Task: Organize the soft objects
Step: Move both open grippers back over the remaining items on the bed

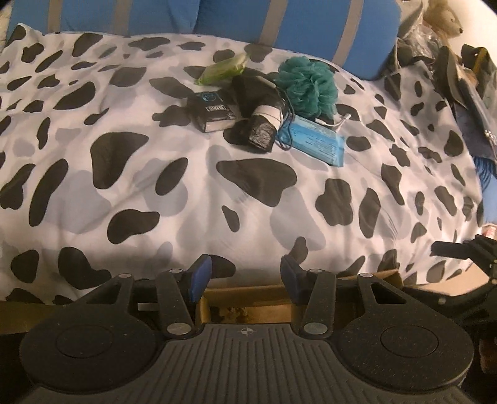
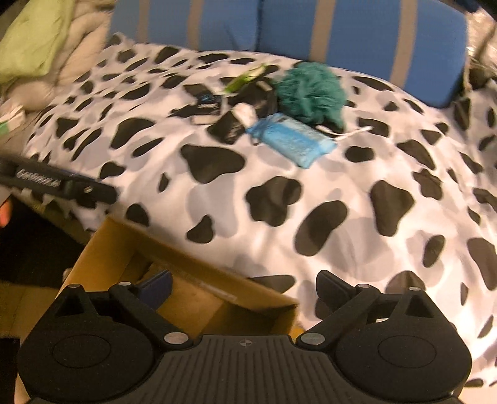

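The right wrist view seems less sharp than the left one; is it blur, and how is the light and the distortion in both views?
Right wrist view: motion blur smears the teal bath pouf and blue packet; its open right gripper stays crisp. Left wrist view: sharp, the small black box shows clear edges. Both views: dim warm light, soft shadows, no glare, fisheye bending the blue striped cushion.

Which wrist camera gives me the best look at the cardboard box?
The right wrist view: the cardboard box shows its open top and inner walls beside the bed. The left wrist view shows only a strip of its rim behind the gripper fingers.
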`<state>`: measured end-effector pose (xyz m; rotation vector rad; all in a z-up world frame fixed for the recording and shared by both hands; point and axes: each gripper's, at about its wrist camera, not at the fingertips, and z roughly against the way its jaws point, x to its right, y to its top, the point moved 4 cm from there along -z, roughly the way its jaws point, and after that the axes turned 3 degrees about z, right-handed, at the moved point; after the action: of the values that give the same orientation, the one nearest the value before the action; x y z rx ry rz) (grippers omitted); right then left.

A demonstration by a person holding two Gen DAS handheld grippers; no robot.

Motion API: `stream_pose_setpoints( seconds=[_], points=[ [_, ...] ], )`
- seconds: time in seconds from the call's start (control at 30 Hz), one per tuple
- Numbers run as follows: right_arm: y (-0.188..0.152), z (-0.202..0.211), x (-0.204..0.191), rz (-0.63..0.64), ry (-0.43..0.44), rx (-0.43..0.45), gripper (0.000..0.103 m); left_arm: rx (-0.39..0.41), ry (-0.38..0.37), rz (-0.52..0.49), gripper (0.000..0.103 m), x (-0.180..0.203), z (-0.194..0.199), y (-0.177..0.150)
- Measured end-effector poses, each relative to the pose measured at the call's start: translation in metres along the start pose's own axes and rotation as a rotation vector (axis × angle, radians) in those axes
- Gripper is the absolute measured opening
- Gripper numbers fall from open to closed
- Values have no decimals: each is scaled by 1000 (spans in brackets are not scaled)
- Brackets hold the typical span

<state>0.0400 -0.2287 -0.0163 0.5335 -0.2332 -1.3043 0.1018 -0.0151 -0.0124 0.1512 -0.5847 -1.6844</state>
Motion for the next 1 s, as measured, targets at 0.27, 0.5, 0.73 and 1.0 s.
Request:
stream_pose_setpoints(
  seconds=[0.27,0.5,0.73,1.0],
  points=[
    [9,0,23,-93,-56,49,103,36,25,-54,69,8,2,0],
    [17,1,28,-58,-82,78,103,74,59,-95,71,8,3,8],
    [30,-3,32,-38,-91,102,103,82,73,-155,71,10,-3,15],
    [44,-11,39,-15,-121,131,103,124,55,-205,71,13,-13,30]
  ],
)
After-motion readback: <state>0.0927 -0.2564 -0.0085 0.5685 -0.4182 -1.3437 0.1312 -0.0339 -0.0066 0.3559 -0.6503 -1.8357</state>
